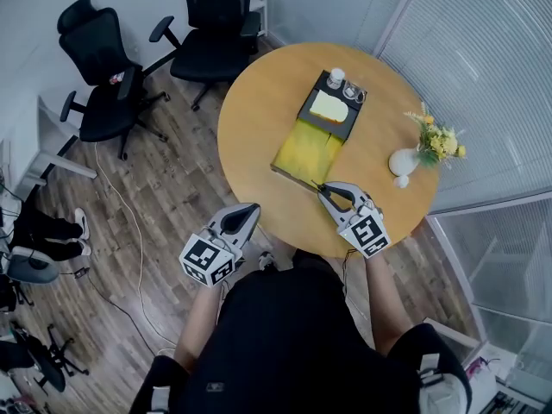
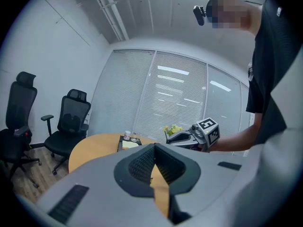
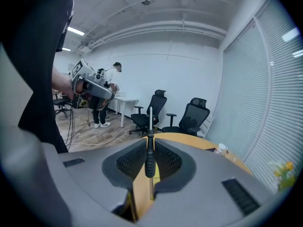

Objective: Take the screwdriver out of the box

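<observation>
The open box (image 1: 304, 155) lies on the round wooden table (image 1: 259, 119), its yellow-lined lid towards me and a black tray with a pale pad (image 1: 329, 108) behind. My right gripper (image 1: 326, 191) hovers over the table's near edge, just short of the lid, shut on the screwdriver (image 3: 149, 151). Its black handle sits between the pads and its metal shaft (image 3: 150, 116) sticks out past the tips. My left gripper (image 1: 252, 207) hangs beside the table's near left edge, jaws together, holding nothing. The left gripper view shows the box (image 2: 127, 144) far off and the right gripper (image 2: 182, 138).
A white vase of yellow flowers (image 1: 431, 141) stands at the table's right rim. Small cups (image 1: 336, 78) sit on the box's far end. Two black office chairs (image 1: 103, 76) (image 1: 216, 33) stand on the wood floor at the left. Cables trail over the floor. A glass wall with blinds runs along the right.
</observation>
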### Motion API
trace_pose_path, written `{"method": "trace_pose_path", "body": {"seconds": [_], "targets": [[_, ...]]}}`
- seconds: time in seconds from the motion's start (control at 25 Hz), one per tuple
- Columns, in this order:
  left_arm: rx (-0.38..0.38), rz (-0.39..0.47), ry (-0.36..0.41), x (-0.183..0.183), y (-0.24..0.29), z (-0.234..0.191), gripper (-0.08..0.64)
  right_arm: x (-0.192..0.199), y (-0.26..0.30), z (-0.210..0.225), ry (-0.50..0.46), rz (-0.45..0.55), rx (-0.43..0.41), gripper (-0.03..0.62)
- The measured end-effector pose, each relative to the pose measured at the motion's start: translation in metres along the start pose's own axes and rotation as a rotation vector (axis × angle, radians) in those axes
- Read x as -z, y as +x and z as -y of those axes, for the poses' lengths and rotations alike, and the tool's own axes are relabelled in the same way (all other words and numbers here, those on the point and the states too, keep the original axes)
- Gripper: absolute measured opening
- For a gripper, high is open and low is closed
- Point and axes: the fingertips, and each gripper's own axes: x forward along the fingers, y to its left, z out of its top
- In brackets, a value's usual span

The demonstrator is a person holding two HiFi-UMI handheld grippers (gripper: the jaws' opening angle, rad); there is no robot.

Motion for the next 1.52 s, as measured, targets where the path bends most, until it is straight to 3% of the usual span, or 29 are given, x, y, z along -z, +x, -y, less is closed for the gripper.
{"method": "trace_pose_path", "body": {"seconds": [0.2,0.48,1.52], "targets": [[0.001,0.006,0.000,0.003,-0.007,-0.003,0.006,-0.006,-0.008,-0.007,0.079,0.062,0.061,0.046],[0.021,0.007,-0.019,0.009,-0.015,0.001,0.006,-0.015,-0.007,-0.020,0.104,0.079,0.072,0.046],[0.035,0.010,-0.034,0.022,-0.037,-0.002,0.006,-0.024,0.000,-0.034,0.087,0.078,0.102,0.046]]}}
